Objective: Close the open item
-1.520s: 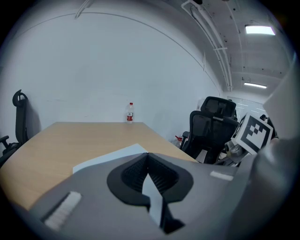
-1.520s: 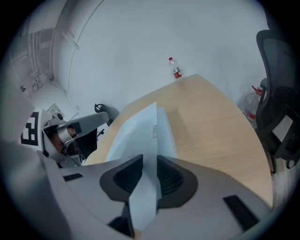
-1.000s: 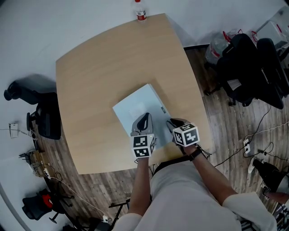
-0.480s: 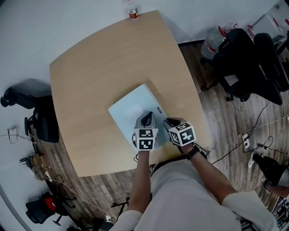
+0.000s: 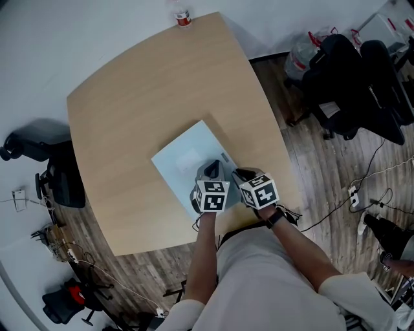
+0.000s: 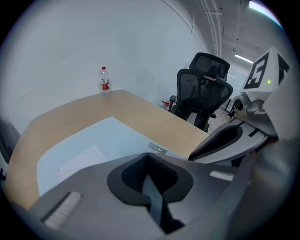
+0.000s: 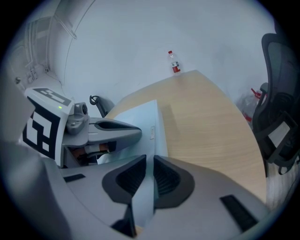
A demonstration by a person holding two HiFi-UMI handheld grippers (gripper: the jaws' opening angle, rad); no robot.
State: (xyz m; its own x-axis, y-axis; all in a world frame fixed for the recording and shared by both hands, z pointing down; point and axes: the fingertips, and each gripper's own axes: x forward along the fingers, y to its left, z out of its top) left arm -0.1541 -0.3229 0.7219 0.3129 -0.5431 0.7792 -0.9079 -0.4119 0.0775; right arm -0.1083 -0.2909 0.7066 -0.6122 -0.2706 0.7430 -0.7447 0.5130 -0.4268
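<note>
Table (image 5: 129,97): one bottle (image 5: 182,16), one case (image 5: 171,169); left gripper (image 6: 147,158) shut, right gripper (image 7: 149,163) closing, pinching case

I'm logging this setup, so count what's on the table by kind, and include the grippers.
light blue folder: 1
plastic bottle with red label: 1
handheld grippers: 2 (left gripper, right gripper)
Total: 4
</note>
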